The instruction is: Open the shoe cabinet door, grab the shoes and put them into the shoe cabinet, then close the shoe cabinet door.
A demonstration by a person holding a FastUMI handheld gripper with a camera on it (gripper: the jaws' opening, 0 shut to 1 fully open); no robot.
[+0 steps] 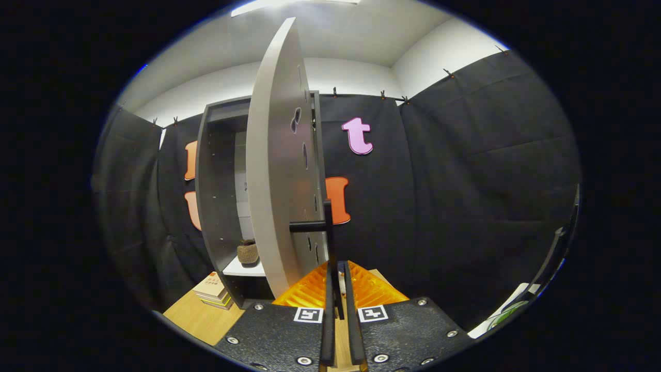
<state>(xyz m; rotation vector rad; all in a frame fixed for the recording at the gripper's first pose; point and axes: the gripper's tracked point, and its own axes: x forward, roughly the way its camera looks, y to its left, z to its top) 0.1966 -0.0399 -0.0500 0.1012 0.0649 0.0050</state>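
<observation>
Tool: the tool (338,268) sits low in the gripper view with its two fingers (327,310) drawn almost together, a narrow slit left between them; they pinch the thin dark handle (327,227) of the cabinet door, which rises out of the slit just ahead of the tips.
Door: the shoe cabinet door (273,165) stands swung open, seen nearly edge-on, a pale grey panel with several oval holes along its inner face; it hangs right in front of the tool.
Handle: a dark bar, with a short stub running sideways from it to the door's face.
Cabinet: the shoe cabinet (217,170) is a dark grey upright box beyond and left of the door, open at the front.
Shoe: a brown shoe (248,253) rests on a white shelf (242,269) low inside the cabinet, beyond the door's edge.
Books: a small stack of books (213,292) lies on the wooden floor (199,318) just beside the cabinet's foot.
Wall: black cloth hangs behind everything.
</observation>
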